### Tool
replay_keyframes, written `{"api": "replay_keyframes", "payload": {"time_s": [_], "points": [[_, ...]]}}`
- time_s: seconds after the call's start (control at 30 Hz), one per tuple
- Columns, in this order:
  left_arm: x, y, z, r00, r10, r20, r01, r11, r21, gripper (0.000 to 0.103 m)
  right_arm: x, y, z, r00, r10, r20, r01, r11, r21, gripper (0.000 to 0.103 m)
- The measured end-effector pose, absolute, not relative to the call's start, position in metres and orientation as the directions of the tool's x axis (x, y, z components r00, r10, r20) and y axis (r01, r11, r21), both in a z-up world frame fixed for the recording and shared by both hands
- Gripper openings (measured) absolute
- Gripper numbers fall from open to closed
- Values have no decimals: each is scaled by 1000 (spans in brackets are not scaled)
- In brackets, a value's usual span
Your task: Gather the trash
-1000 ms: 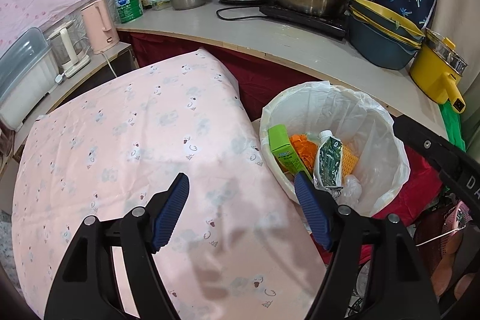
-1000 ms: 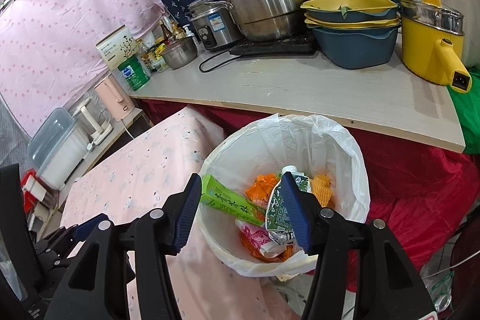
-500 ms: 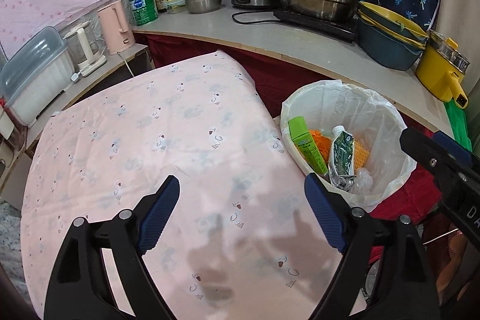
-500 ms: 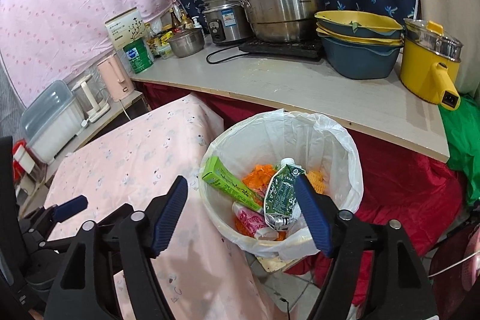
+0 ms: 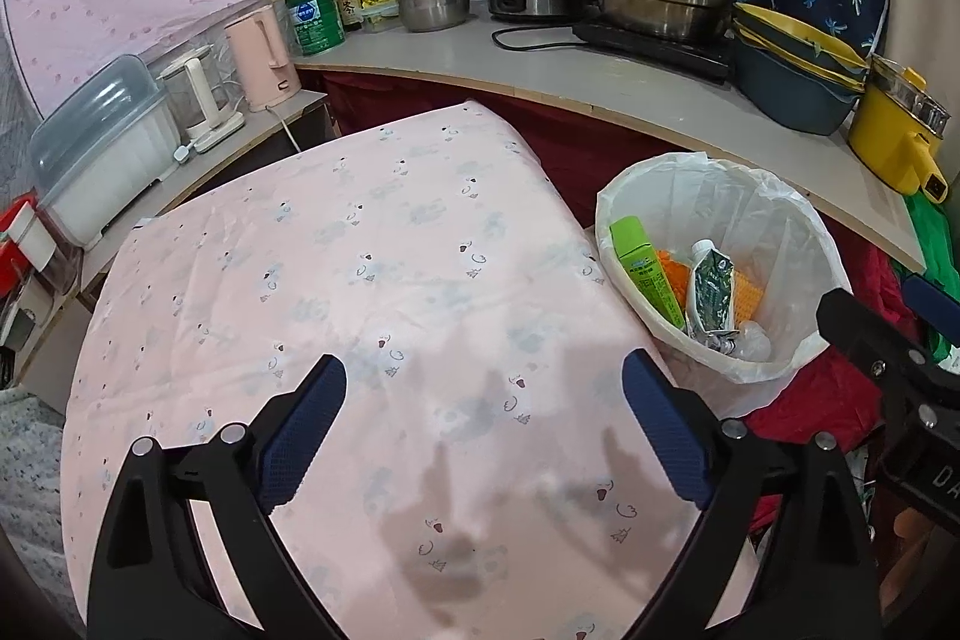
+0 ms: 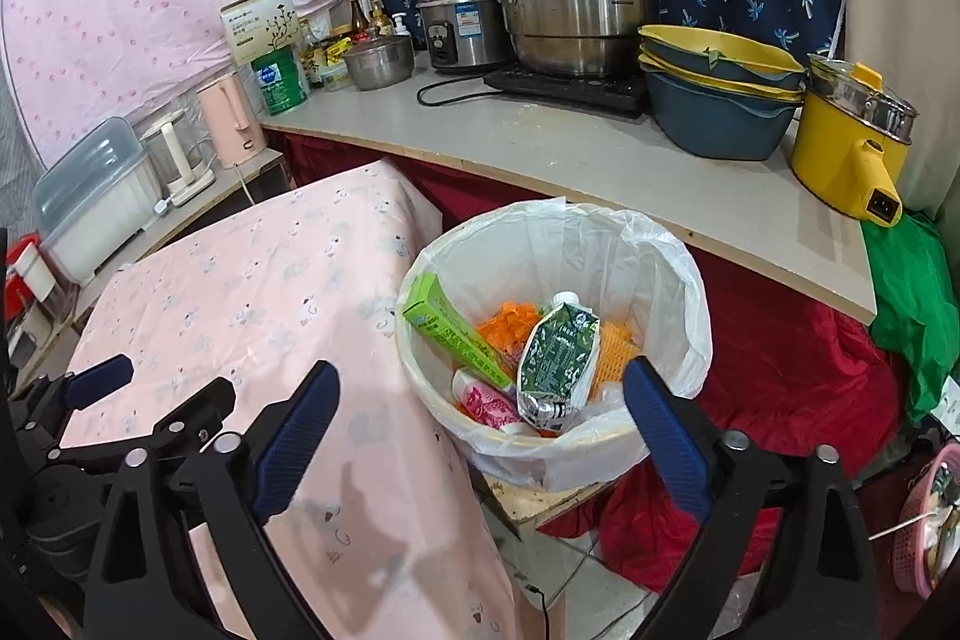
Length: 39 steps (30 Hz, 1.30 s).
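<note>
Hovering over the pink tablecloth (image 5: 372,280), the left gripper (image 5: 483,436) is released, jaws spread wide, nothing between the pads. Right gripper (image 6: 480,430) is the same: fully spread, empty, framing the near rim of the trash bin (image 6: 672,280) from above.

Trash is all in the bin, which sits off the table's right edge on a low board, below the counter (image 6: 600,160). Inside it: a green carton (image 6: 462,334) leaning on the left wall, a crumpled green pouch (image 6: 555,358) roughly upright in the middle, a pink wrapper (image 6: 489,403) under it, and orange scraps (image 6: 510,319) behind. White liner is folded over the rim, so drops go straight in. Placement makes sense: bin tucked beside the table means a short carry from cloth to bin.

No visible trash is left on the cloth in either view.

Versus one second ago: both sets of jaws have just been opening, the right from roughly half-spread to its widest and the left from already fairly wide; nothing sits between either pair. Both cameras have backed away, so the bin reads smaller and more of the table shows. The pouch and carton lie as they did.

My read: last drop is done, hands retreating. Task looks near complete unless more trash lies out of frame.
</note>
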<state>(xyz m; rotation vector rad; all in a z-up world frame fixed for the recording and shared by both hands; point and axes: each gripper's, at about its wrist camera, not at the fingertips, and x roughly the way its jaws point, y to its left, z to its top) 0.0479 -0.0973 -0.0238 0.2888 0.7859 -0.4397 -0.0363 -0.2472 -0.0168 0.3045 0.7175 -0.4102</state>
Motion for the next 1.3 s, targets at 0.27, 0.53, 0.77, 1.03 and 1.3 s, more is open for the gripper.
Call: {"api": "replay_keyframes", "payload": {"time_s": [0.27, 0.53, 0.77, 1.03, 1.3], "points": [[43, -88, -32, 631, -241, -737, 451, 888, 96, 92, -43, -237, -21, 692, -258, -674, 440, 891, 111, 97], [38, -85, -41, 631, -228, -741, 445, 890, 104, 92, -50, -230, -29, 683, -258, -683, 435, 895, 96, 97], [33, -83, -45, 637, -227, -737, 438, 893, 104, 92, -56, -228, -34, 675, -273, -685, 447, 891, 85, 97], [28, -82, -49, 630, -230, -742, 446, 889, 102, 92, -59, -226, -40, 667, -277, -692, 453, 888, 81, 97], [27, -85, -48, 637, -226, -737, 441, 891, 108, 92, -59, -226, -42, 662, -277, -697, 456, 886, 80, 97]]}}
